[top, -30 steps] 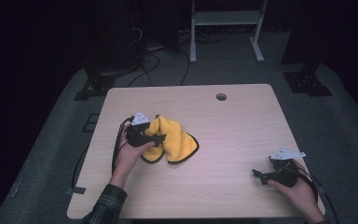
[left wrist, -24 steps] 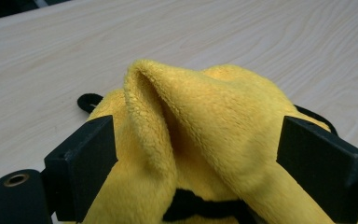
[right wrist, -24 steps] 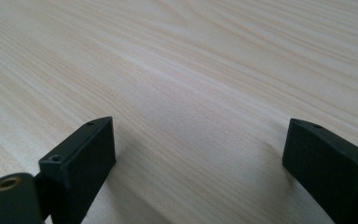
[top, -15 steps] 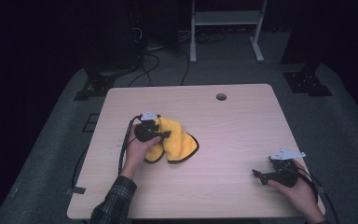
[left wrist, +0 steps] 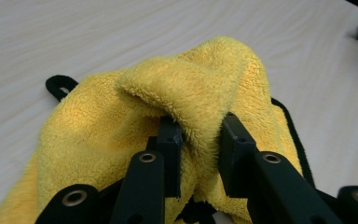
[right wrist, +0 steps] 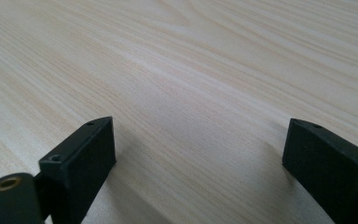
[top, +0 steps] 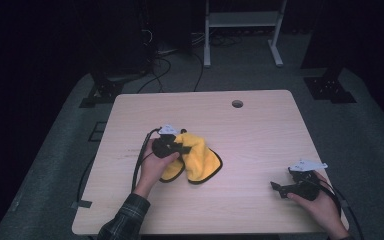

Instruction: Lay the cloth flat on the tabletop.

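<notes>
A yellow fleece cloth (top: 200,161) with black trim lies crumpled left of the table's middle. My left gripper (top: 184,149) sits on its left part. In the left gripper view the jaws have just been closing, and a raised fold of the cloth (left wrist: 191,88) is pinched between the left gripper's (left wrist: 200,135) pads. A black hanging loop (left wrist: 58,86) sticks out at the cloth's far side. My right gripper (top: 276,188) rests near the front right edge, pointing left. In its own view the right gripper (right wrist: 198,144) stands open over bare wood with nothing between the jaws.
The light wooden table (top: 260,130) has a round cable hole (top: 237,103) near its far edge. A cable (top: 140,160) trails from the left gripper towards the front left. Beyond the table are a dark floor, stand feet and a white frame (top: 240,20).
My left gripper has slid right onto the cloth, and its jaws have closed on a fold that is now bunched up. The right gripper has stayed where it was.
</notes>
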